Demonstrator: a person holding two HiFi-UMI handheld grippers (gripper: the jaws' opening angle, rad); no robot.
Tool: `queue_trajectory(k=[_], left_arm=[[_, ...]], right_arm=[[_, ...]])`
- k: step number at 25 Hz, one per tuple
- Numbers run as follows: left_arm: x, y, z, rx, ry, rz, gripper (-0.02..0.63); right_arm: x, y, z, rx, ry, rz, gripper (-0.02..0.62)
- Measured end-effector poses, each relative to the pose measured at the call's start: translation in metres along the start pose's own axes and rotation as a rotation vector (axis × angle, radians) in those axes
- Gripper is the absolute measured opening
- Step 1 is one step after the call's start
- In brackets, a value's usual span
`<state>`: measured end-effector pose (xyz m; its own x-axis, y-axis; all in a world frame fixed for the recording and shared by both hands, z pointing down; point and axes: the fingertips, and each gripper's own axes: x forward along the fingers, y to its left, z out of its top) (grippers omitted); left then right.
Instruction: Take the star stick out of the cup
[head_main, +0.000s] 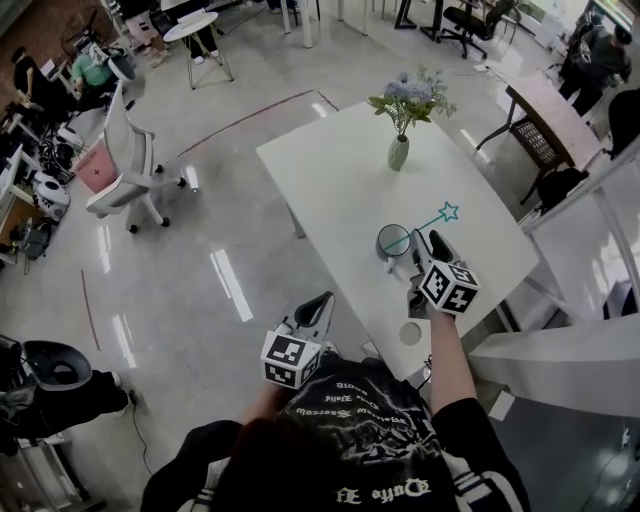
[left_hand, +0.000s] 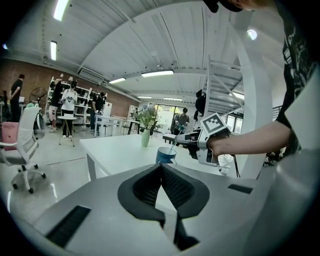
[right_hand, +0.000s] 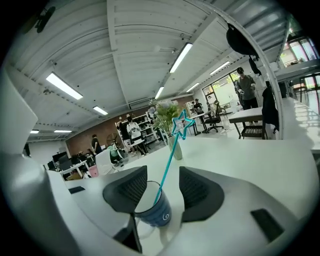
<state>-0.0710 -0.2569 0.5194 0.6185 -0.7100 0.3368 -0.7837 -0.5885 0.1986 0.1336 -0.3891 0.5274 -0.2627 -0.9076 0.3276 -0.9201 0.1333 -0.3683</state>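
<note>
A blue cup stands near the front right of the white table. A teal star stick leans out of the cup to the right, its star at the top. My right gripper hovers just right of the cup. In the right gripper view its jaws stand open with the stick rising between the pads, untouched, and the cup sits below them. My left gripper hangs shut and empty off the table's front edge.
A vase of flowers stands further back on the table. A small round white disc lies near the front edge. A white office chair is on the floor at left, and a white stair frame rises at right.
</note>
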Motion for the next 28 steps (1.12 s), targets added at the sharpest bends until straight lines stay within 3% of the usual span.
queue_trajectory(k=[10,18,23,28], left_arm=[[0.001,-0.011,-0.003,0.035,0.028,-0.055,0.020],[0.000,-0.010,-0.009,0.026,0.037,-0.047,0.020],[-0.005,-0.015,-0.004,0.026,0.005,-0.053,0.020],[-0.008,-0.015,-0.004,0.015,0.002,-0.051,0.020]], right_arm=[[0.018,-0.003,-0.004,0.061,0.015,-0.005,0.170],[0.018,-0.012,0.003,0.140,-0.040,0.005,0.028],[0.019,-0.008,0.006,0.164,-0.050,0.028,0.014],[0.015,0.004,0.017,0.125,-0.076,0.054,0.009]])
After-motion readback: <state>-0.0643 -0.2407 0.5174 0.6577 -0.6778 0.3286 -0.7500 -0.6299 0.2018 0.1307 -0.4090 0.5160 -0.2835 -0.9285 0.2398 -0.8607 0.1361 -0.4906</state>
